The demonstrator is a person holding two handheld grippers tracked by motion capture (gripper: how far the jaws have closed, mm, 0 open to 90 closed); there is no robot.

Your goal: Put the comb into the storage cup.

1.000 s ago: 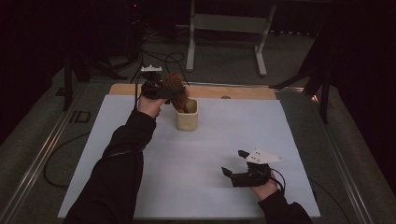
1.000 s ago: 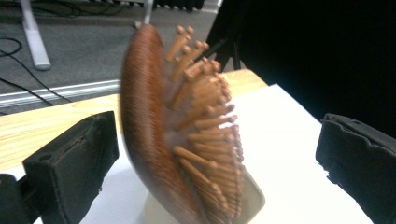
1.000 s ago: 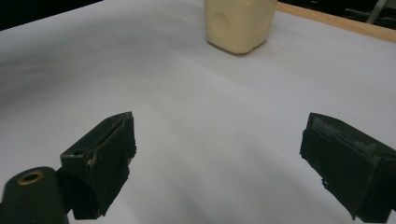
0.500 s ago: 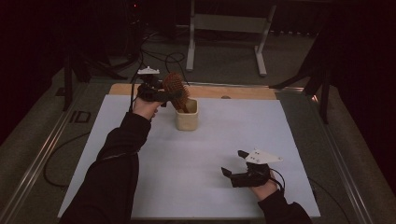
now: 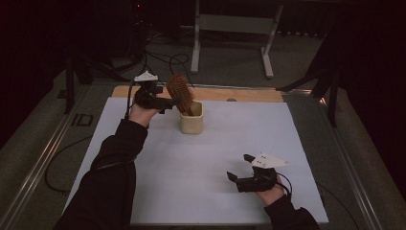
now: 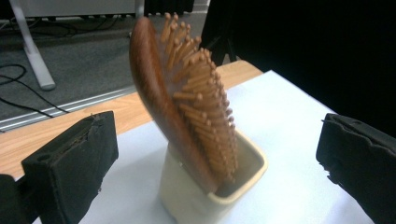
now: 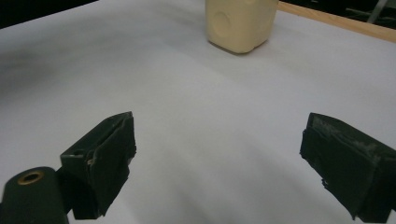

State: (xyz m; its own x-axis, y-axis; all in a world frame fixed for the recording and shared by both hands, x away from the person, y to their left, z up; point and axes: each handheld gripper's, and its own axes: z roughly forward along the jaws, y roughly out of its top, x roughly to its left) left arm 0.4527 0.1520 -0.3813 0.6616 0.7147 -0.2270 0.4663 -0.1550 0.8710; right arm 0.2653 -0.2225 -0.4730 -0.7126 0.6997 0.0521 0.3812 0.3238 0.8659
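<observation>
A wooden hairbrush (image 5: 181, 92) stands bristle-head up in a cream cup (image 5: 191, 123) at the back of the white table. It leans toward the left. My left gripper (image 5: 166, 101) hovers just left of the brush and is open. In the left gripper view the brush (image 6: 159, 93) and the cup (image 6: 187, 196) sit ahead between the wide-apart jaws, untouched. My right gripper (image 5: 238, 166) rests low over the near right of the table, open and empty. In the right gripper view the cup (image 7: 240, 23) stands far ahead of that open gripper (image 7: 219, 135).
A wooden strip (image 5: 249, 94) runs along the table's far edge behind the white sheet (image 5: 201, 163). Metal rails (image 5: 43, 158) border the table sides. Beyond it lie floor cables (image 5: 167, 60) and a white stand (image 5: 230, 24).
My left gripper has shifted slightly near the brush, and the brush stays standing in the cup. The right gripper has not moved.
</observation>
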